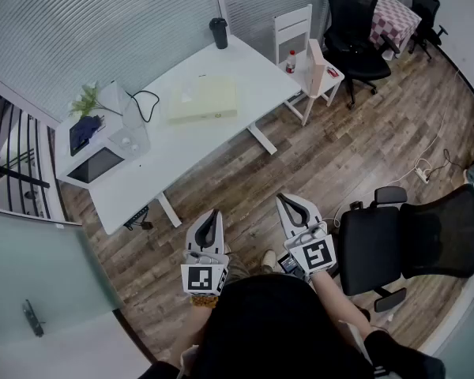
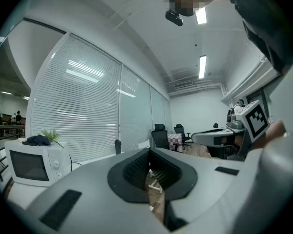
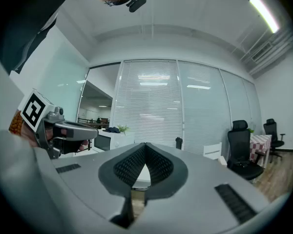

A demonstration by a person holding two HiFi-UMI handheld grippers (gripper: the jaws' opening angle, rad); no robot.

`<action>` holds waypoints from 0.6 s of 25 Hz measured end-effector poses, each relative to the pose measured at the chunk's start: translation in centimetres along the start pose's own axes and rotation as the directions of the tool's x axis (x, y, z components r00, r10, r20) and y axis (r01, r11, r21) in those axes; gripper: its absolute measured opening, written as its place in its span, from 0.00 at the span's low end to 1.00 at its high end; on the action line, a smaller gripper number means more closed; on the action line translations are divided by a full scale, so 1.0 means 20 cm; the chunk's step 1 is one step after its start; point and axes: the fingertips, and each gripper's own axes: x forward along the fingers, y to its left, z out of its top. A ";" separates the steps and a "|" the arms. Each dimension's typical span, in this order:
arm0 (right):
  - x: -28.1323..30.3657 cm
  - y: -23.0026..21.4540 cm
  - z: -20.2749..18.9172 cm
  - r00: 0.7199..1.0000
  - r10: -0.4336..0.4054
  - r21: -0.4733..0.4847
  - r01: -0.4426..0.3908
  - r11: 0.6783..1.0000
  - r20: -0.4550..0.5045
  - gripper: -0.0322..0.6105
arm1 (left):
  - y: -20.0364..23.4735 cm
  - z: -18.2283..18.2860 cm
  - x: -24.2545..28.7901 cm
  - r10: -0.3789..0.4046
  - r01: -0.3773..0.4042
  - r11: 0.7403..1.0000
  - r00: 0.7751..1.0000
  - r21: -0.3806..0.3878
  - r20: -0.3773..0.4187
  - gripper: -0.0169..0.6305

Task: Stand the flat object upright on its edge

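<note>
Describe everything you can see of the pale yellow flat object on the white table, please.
The flat object is a pale yellow rectangular slab, plain and matte, with a low side edge showing. It may be foam or cardboard, but the material cannot be told for sure. It lies flat with its broad face up, near the middle of the white table. Only the table touches it; nothing rests on it or leans against it. It is not yet standing on its edge.
</note>
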 end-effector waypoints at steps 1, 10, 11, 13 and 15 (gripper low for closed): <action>0.00 -0.02 0.00 1.000 0.005 -0.013 -0.005 1.000 0.001 0.06 | -0.01 0.00 0.00 0.016 -0.016 1.000 1.000 -0.010 -0.001 0.04; 0.09 -0.10 -0.04 1.000 -0.009 0.002 0.009 1.000 -0.011 0.06 | 0.05 -0.06 0.00 0.088 -0.090 0.995 0.995 -0.051 -0.044 0.04; 0.13 -0.10 -0.05 1.000 0.004 0.009 -0.004 1.000 -0.014 0.06 | 0.09 -0.08 0.02 0.093 -0.096 0.994 0.994 -0.060 -0.052 0.04; 0.21 -0.10 -0.08 0.999 0.034 0.023 -0.033 0.999 -0.029 0.06 | 0.16 -0.14 0.06 0.099 -0.105 0.991 0.992 -0.083 -0.074 0.04; 0.30 -0.12 -0.11 0.997 0.053 0.020 -0.052 0.998 -0.048 0.06 | 0.25 -0.21 0.12 0.096 -0.106 0.989 0.991 -0.106 -0.095 0.04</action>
